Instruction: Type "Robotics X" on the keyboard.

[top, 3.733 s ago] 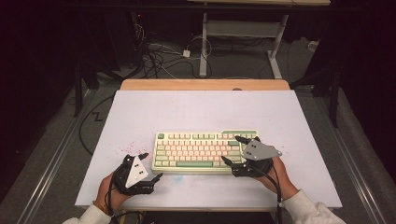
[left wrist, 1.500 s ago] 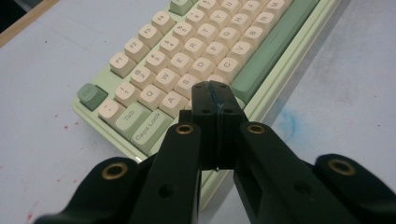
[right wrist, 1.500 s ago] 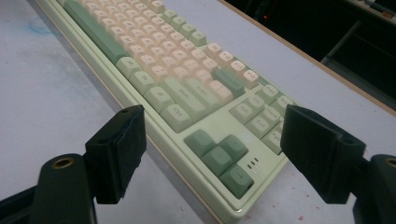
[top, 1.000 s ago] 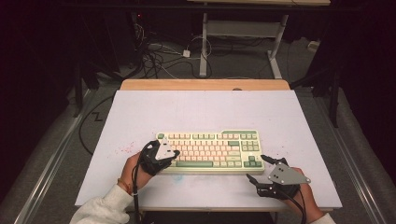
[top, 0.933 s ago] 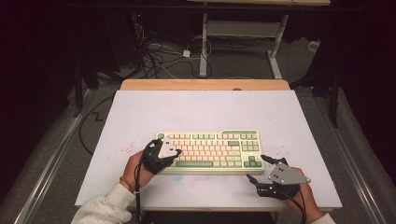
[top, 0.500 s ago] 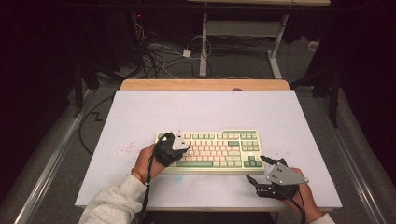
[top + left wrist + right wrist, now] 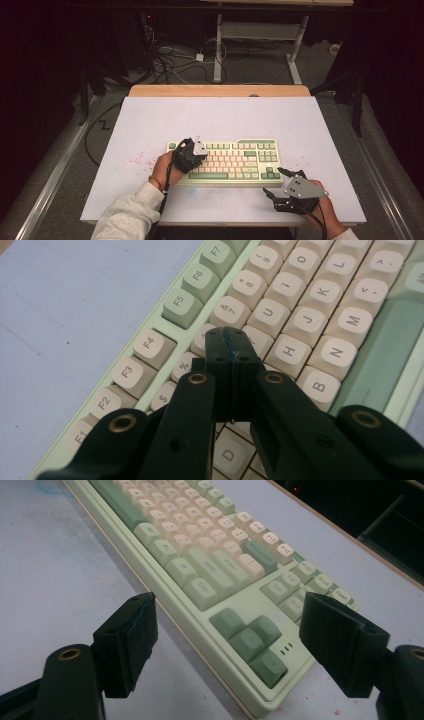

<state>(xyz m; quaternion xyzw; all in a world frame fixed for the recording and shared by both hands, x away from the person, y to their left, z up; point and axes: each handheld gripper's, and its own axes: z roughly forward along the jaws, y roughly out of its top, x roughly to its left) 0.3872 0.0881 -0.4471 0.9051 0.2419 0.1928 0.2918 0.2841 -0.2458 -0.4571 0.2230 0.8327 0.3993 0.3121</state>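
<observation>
A cream and green keyboard [image 7: 235, 160] lies on the white table, towards its front. My left gripper [image 7: 199, 159] hangs over the keyboard's left half. In the left gripper view its jaws [image 7: 231, 347] are pressed together with nothing between them, tips low over the letter keys [image 7: 320, 290] near the number row. My right gripper [image 7: 274, 181] rests on the table by the keyboard's front right corner. In the right gripper view it [image 7: 235, 640] stands open, with the keyboard's [image 7: 200, 555] arrow-key corner seen between the two fingers and apart from both.
The white table top [image 7: 150, 120] has a wooden strip [image 7: 220, 91] along its back edge and red specks [image 7: 135, 160] left of the keyboard. Cables [image 7: 170, 60] and a desk frame [image 7: 220, 45] are on the floor beyond.
My left gripper has moved right, from the keyboard's left end to over its letter keys. The right gripper, which was on the keyboard's right end earlier, now stays by the front right corner.
</observation>
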